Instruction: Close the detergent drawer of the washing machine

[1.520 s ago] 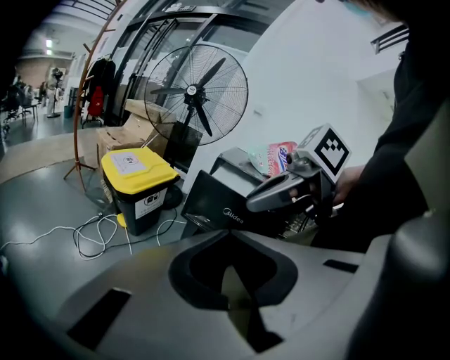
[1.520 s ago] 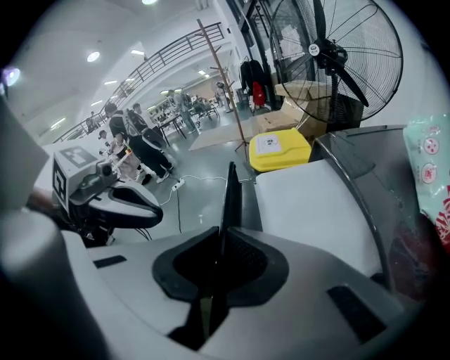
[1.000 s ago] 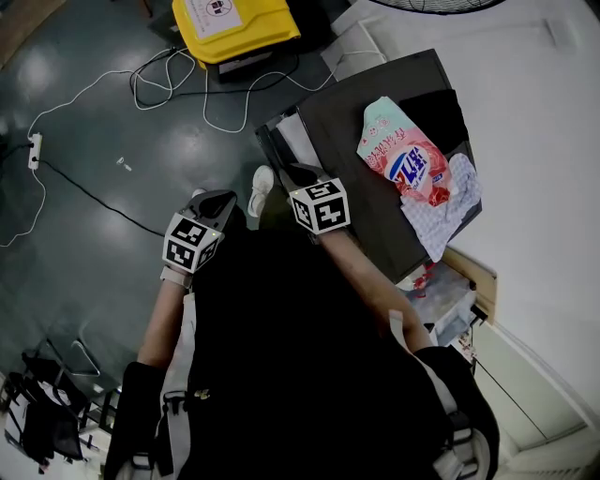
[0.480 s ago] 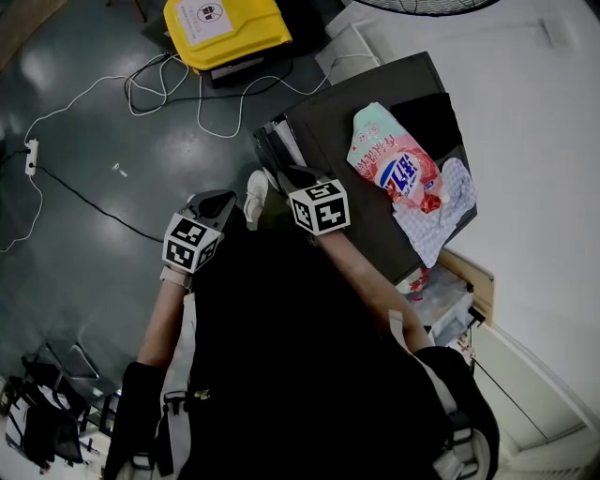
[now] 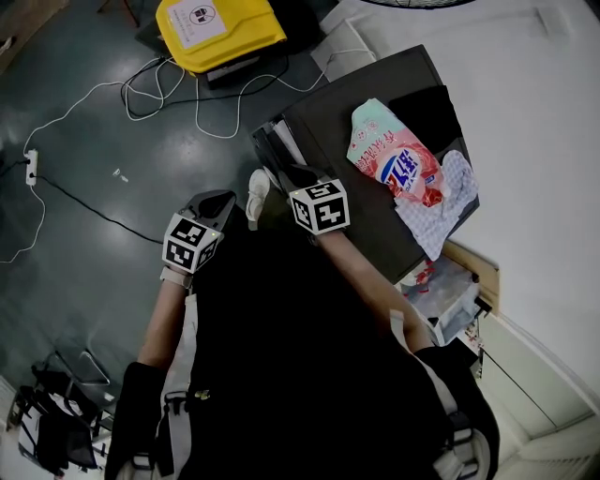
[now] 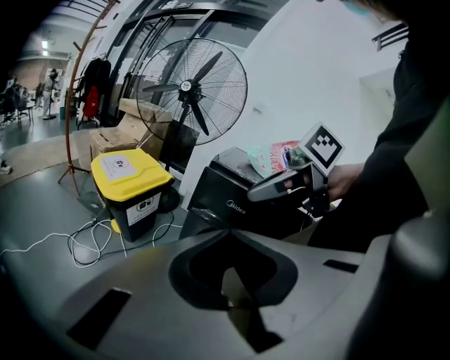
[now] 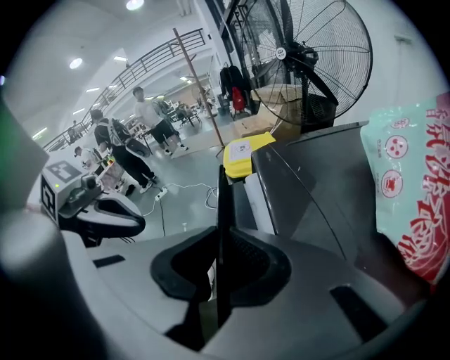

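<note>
The dark washing machine (image 5: pixel 342 141) stands ahead with its detergent drawer (image 5: pixel 277 141) pulled out at the front left corner. My right gripper (image 5: pixel 298 174) is at that drawer. In the right gripper view the drawer's thin dark front edge (image 7: pixel 223 204) stands upright between the jaws of the right gripper (image 7: pixel 223 235), which are opening with a gap on each side. My left gripper (image 5: pixel 217 199) hangs to the left, away from the machine, and the left gripper (image 6: pixel 228 242) is shut on nothing.
A pink detergent bag (image 5: pixel 394 155) and a checked cloth (image 5: pixel 441 206) lie on the machine's top. A yellow bin (image 5: pixel 216 23) and loose cables (image 5: pixel 169 84) sit on the floor beyond. A large fan (image 6: pixel 193 88) stands behind. People (image 7: pixel 140 133) are far off.
Both grippers stay where they were by the drawer. Only the head view has drifted a little.
</note>
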Available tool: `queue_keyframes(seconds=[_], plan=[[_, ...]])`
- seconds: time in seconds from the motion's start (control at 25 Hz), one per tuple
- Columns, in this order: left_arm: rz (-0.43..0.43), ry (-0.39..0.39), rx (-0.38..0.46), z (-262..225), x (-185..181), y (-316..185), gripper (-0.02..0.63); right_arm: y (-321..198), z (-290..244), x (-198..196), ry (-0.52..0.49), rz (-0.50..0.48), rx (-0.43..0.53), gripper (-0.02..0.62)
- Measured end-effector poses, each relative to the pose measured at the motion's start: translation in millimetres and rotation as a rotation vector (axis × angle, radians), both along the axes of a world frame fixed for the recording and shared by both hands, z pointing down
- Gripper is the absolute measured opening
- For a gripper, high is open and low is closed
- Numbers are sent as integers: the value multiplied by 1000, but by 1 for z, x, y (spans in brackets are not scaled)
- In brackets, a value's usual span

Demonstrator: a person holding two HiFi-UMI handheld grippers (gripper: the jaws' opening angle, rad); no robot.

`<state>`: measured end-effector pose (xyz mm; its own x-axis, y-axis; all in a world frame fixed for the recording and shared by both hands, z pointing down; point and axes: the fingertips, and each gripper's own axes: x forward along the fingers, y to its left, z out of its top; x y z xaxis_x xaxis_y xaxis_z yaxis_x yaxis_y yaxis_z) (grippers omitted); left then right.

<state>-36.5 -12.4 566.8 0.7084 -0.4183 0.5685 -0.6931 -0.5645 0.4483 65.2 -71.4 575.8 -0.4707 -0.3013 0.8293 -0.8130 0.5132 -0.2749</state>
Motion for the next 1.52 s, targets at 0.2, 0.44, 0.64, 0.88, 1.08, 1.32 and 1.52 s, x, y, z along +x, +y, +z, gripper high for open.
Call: queue_keyframes(seconds=[0.2,0.44,0.64,0.88,1.08,1.32,1.52], plan=[[55,-14,-1,-4,-7,0,11,0,-2,2,27,61,12,87],[126,-15,1,-8,-15,-3,11,8,-4,10,60,178,33,87],[231,-27,9,-9,-21,-8,11,23,-7,20,96,309,92,97],[306,-51,39,-12,-23,-22,11,40,-16,31,91,447,145,98],[352,-75,53,-10,-21,-36,11,58,-19,36,90,540,180,100],[388,-98,70,-9,-9,-53,12,72,-20,49,96,659,206,101],[409,-115,91,-8,3,-70,12,80,-13,57,88,715,180,127]])
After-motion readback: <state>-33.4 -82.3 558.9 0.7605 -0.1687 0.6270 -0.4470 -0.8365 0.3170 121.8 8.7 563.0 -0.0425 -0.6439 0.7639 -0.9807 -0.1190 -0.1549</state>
